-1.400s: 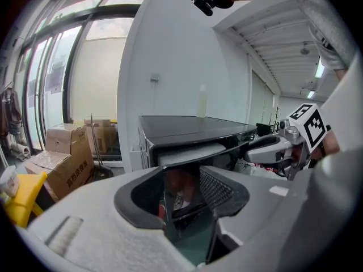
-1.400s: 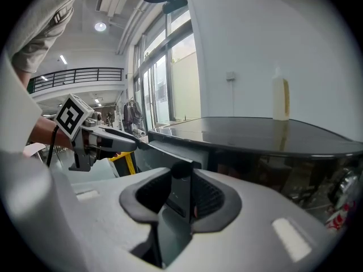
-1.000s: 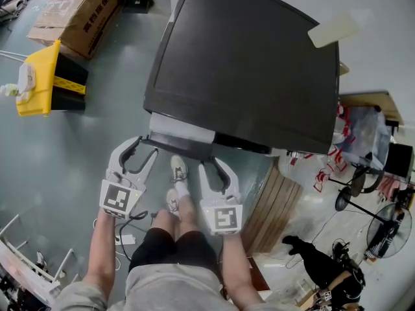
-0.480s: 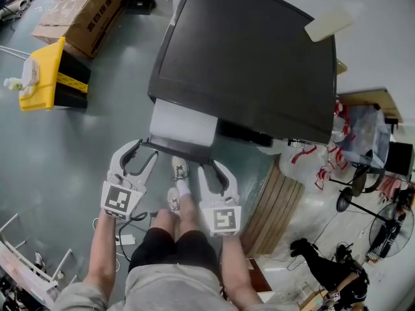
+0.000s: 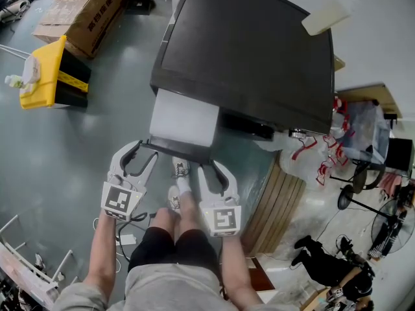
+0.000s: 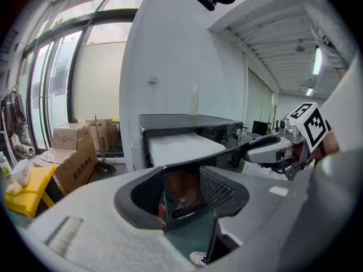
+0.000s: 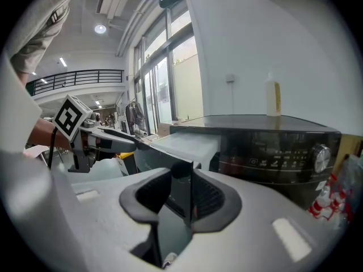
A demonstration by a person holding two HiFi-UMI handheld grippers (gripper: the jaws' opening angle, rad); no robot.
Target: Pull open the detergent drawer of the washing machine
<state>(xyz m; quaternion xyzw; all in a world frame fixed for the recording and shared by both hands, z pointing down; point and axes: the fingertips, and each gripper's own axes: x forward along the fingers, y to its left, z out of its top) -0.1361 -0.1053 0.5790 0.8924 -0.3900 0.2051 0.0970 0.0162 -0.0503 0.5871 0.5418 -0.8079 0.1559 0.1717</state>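
Observation:
The dark washing machine [image 5: 246, 57] has its white detergent drawer [image 5: 185, 118] drawn out toward me, with a dark front panel [image 5: 178, 149]. My left gripper [image 5: 146, 150] is shut on the panel's left end. My right gripper [image 5: 209, 167] is shut on the right end. In the left gripper view the panel [image 6: 182, 191] fills the gap between the pads [image 6: 218, 188], and the white drawer [image 6: 184, 146] runs back to the machine [image 6: 187, 120]. The right gripper view shows the panel's edge [image 7: 181, 191] between the pads, beside the control panel [image 7: 278, 157].
A pale bottle [image 5: 327, 17] lies on the machine's top. A yellow bin [image 5: 45, 76] and cardboard boxes [image 5: 84, 11] stand on the floor at the left. Wooden slats [image 5: 275, 206], bags [image 5: 363, 135] and a fan [image 5: 389, 229] crowd the right. My shoes [image 5: 178, 183] are under the drawer.
The drawer has slid further out of the machine, showing more of its white top. Both grippers stay on the front panel, while the machine has shifted away in the head view.

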